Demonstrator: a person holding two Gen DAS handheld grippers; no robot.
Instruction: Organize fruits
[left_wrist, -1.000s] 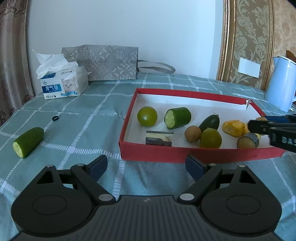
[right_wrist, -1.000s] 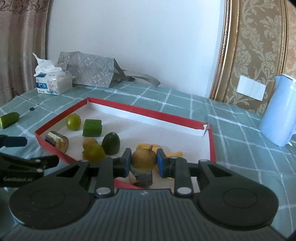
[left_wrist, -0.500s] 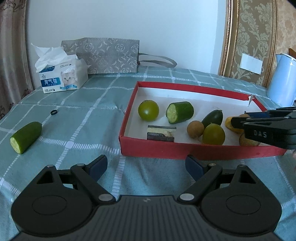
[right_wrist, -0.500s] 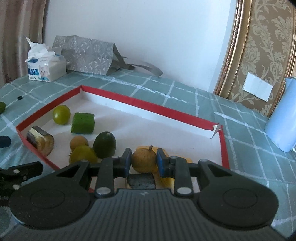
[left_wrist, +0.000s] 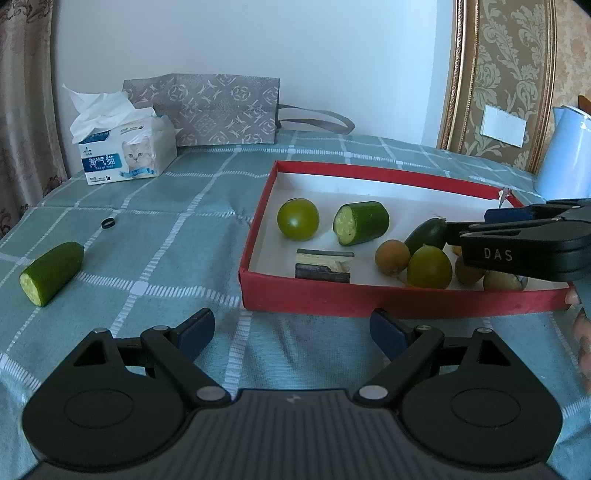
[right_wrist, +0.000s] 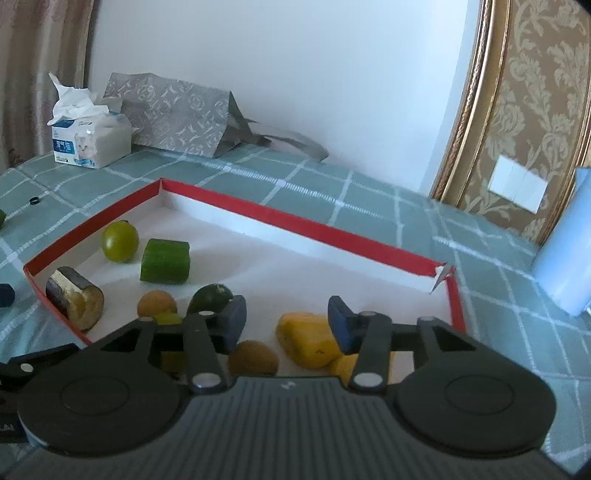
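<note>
A red box (left_wrist: 369, 298) (right_wrist: 295, 223) with a white floor holds several fruits: a green round fruit (left_wrist: 297, 219) (right_wrist: 120, 241), a cut cucumber piece (left_wrist: 361, 222) (right_wrist: 165, 261), brown round fruits (left_wrist: 392, 257) (right_wrist: 253, 358), yellow pieces (right_wrist: 308, 339). My right gripper (right_wrist: 287, 321) is open above the box's near right part, with a brown fruit lying free below it. It shows from the side in the left wrist view (left_wrist: 517, 240). My left gripper (left_wrist: 291, 330) is open and empty over the cloth before the box. A cucumber half (left_wrist: 51, 272) lies on the cloth at left.
A tissue box (left_wrist: 125, 147) and a grey paper bag (left_wrist: 218, 110) stand at the back left. A blue kettle (left_wrist: 569, 155) stands at the right. A small black ring (left_wrist: 108, 222) lies on the green checked tablecloth (left_wrist: 166, 236).
My right gripper has opened and let go of the brown fruit, which now lies in the box. The right gripper has shifted further left across the box.
</note>
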